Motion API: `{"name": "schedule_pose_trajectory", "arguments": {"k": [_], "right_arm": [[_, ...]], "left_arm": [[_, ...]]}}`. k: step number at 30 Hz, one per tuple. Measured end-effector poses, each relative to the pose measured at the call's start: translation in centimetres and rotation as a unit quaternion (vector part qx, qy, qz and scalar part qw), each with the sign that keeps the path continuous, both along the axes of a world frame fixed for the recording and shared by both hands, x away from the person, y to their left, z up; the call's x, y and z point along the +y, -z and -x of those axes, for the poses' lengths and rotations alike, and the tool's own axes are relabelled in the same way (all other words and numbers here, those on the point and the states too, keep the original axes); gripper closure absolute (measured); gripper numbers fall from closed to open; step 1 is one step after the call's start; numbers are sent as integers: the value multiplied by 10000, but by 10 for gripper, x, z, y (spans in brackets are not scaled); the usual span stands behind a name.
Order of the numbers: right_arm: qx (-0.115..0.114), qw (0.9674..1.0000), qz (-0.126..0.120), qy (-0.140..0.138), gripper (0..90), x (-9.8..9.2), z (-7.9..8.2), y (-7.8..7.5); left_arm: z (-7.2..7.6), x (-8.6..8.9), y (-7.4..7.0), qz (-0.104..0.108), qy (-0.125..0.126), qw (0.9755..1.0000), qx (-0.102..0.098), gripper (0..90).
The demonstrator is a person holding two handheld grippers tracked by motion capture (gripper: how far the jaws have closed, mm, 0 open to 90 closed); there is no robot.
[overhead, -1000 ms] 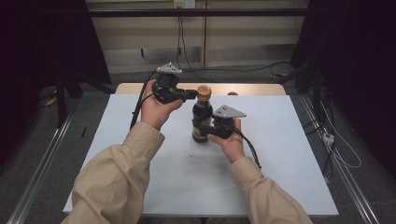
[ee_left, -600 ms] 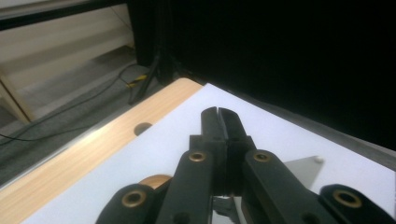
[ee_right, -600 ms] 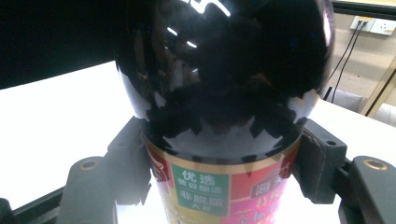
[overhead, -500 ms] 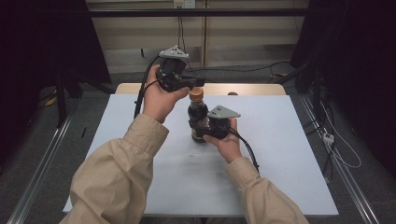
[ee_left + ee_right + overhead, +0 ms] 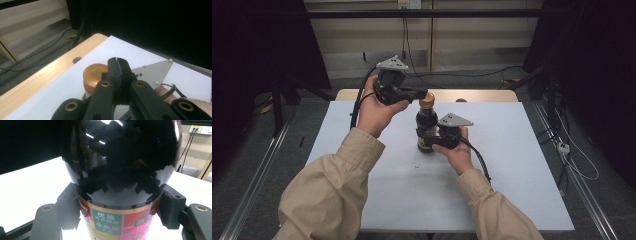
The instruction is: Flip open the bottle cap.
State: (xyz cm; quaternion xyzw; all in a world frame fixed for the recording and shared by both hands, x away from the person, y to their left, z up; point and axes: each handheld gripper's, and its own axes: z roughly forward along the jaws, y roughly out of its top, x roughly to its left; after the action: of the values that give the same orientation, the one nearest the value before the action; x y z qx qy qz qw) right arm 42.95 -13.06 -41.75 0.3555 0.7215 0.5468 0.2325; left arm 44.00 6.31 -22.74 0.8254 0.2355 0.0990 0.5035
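— So, from the high view, where do your tools sit?

— Your right gripper [image 5: 428, 141] is clenched around the label band of the dark bottle [image 5: 426, 131], which stands upright a little above the middle of the frame on the white table [image 5: 512, 165]. Your left gripper [image 5: 421, 93] is held up at upper centre, jaws pressed together on nothing, their tips just beside the bottle's tan cap [image 5: 427, 100]. I can't tell whether they touch it.

— Anything around you?

— A wooden strip [image 5: 482, 95] runs along the table's far edge, loose cables [image 5: 472, 74] lie on the grey floor beyond it, and black curtains fill both upper corners. A tiny speck [image 5: 416, 166] sits on the white top just left of your right hand [image 5: 457, 152].

— And the left gripper view?

— Your closed jaws rise from the bottom centre and cover the right part of the cap [image 5: 93, 76]. The grey three-cornered plate [image 5: 152, 73] of your other gripper shows at lower right. A round hole [image 5: 77, 60] in the wooden strip lies at centre left.

— The right gripper view?

— Your bottle's glossy black shoulder [image 5: 120, 157] blocks nearly everything. Its red and green label [image 5: 107, 221] is at bottom centre, with your two pads [image 5: 170, 206] pressing its sides. A wall socket [image 5: 201, 129] peeks in at upper right.
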Motion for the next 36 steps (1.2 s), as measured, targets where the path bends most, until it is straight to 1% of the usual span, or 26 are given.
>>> {"name": "schedule_pose_trajectory", "arguments": {"k": [3,4,6,8,10,11,14,19,23,24,28,30,32,34,35,36], "right_arm": [[35,10000,-9,-7,311,-1,0,0],[33,10000,-17,-1,311,-1,0,0],[28,10000,-24,-2,310,-1,0,0],[32,10000,-28,-7,309,-1,0,0],[37,10000,-51,8,309,-1,0,1],[29,10000,-63,-4,309,-1,0,1],[23,10000,-83,-3,308,-2,0,2],[29,9999,-110,-3,307,-2,0,2],[32,9999,-106,-1,307,-2,0,3],[22,9999,-103,-8,307,-2,0,3],[37,10000,-86,-11,306,-2,0,3],[42,10000,-81,-21,306,-2,0,3],[47,10000,-50,-27,306,-2,0,3],[49,10000,-48,-38,303,-2,-1,4],[75,10000,-37,-33,301,-2,-1,5],[182,9998,-86,-33,298,-2,-2,8]], "left_arm": [[-4,5,6,54,-48,9999,110,900],[-5,6,7,15,-65,9999,117,900],[-7,8,11,54,-58,9998,165,900],[-8,10,13,16,-84,9998,198,900],[-9,11,16,51,-71,9997,243,900],[-10,12,17,12,-79,9997,224,900],[-10,13,19,24,-64,9997,248,900],[-11,17,22,-43,-86,9996,273,900],[-12,20,26,-58,-120,9995,300,900],[-13,20,27,-78,-118,9995,281,900],[-14,22,29,-80,-133,9993,326,900],[-14,23,30,-64,-134,9994,318,900],[-14,22,31,-120,-114,9993,339,900],[-14,21,33,-121,-112,9992,368,900],[-15,21,34,-132,-113,9992,364,900],[-15,21,35,-136,-105,9992,372,900]]}}
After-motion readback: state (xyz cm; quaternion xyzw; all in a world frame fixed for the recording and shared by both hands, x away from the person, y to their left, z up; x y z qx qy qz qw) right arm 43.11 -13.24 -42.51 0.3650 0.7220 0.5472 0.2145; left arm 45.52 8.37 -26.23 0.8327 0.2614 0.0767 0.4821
